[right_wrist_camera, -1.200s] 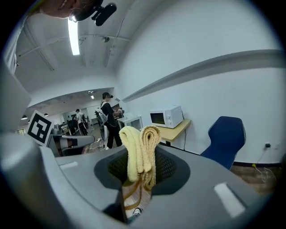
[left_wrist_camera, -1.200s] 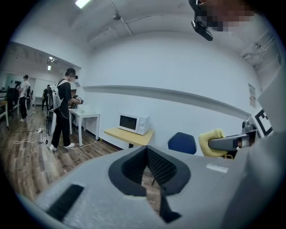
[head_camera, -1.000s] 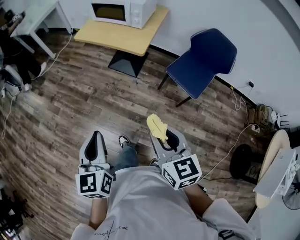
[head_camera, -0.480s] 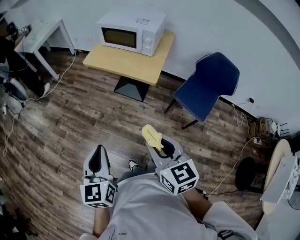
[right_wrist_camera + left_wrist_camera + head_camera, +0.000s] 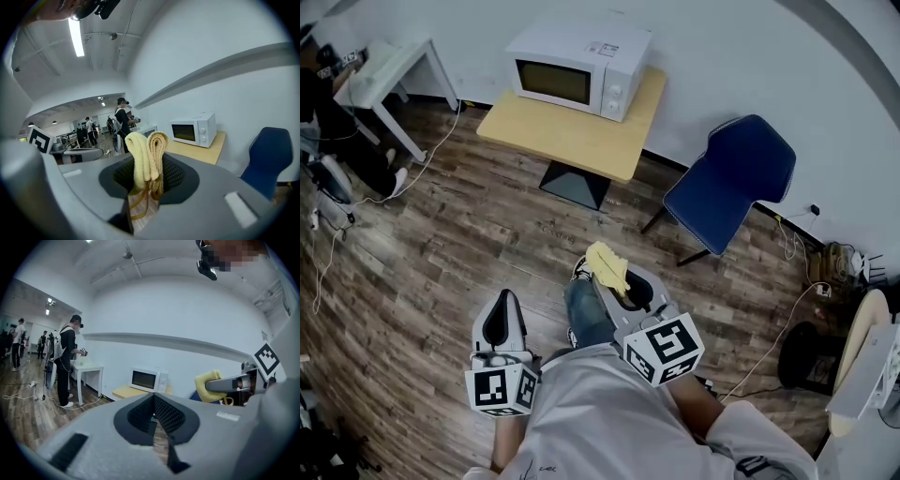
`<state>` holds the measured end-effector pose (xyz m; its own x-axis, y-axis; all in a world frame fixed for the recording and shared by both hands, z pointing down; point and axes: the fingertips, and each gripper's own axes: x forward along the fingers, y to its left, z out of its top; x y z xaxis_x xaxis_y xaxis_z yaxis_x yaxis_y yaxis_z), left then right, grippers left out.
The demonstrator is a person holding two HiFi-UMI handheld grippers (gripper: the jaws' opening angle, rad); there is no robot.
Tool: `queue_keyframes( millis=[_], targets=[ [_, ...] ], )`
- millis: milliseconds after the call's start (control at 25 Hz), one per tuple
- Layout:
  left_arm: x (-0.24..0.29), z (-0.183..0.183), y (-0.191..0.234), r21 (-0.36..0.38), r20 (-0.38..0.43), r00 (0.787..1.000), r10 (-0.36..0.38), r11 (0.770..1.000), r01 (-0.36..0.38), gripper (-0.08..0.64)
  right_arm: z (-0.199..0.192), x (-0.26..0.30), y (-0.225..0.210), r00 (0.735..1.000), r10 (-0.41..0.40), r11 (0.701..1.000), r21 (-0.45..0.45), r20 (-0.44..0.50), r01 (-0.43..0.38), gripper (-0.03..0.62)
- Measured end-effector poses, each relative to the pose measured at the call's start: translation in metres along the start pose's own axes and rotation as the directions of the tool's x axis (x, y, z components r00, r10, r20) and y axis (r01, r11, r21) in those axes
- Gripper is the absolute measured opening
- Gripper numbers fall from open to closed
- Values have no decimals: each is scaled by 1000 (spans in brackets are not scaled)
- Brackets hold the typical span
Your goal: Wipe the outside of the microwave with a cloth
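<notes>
A white microwave [image 5: 577, 69] stands at the back of a small wooden table [image 5: 572, 136] against the wall, several steps ahead; it also shows as the microwave [image 5: 149, 379] and the microwave [image 5: 194, 130] in the gripper views. My right gripper [image 5: 609, 275] is shut on a folded yellow cloth [image 5: 607, 265], and that cloth [image 5: 146, 158] sticks up between its jaws. My left gripper [image 5: 501, 309] is held low at my left with its jaws together and nothing in them. Both grippers are far from the microwave.
A blue chair [image 5: 729, 186] stands to the right of the table. A white desk [image 5: 394, 70] and a person [image 5: 65, 362] are at the far left. Cables [image 5: 773, 323] run over the wooden floor at the right, near a round stool [image 5: 848, 337].
I have walked toward the microwave: it and the table have come further into the head view. The grippers keep their pose, the cloth still held.
</notes>
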<state>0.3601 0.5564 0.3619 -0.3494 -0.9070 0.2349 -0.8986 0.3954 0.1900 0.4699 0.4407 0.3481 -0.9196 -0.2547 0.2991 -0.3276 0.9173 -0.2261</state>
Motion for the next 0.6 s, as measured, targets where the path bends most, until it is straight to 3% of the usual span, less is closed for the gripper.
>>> queue_keyframes(
  millis=[200,600],
  targets=[
    [50,13,9,10,-8,998,-54,998,54,-6,17,39,-33,1000,-6,985,175,30,1,107],
    [187,53,22,44,-44,981,-187,981,188,-6,71,124,-124,993,-86,973,222,75,67,109]
  ],
)
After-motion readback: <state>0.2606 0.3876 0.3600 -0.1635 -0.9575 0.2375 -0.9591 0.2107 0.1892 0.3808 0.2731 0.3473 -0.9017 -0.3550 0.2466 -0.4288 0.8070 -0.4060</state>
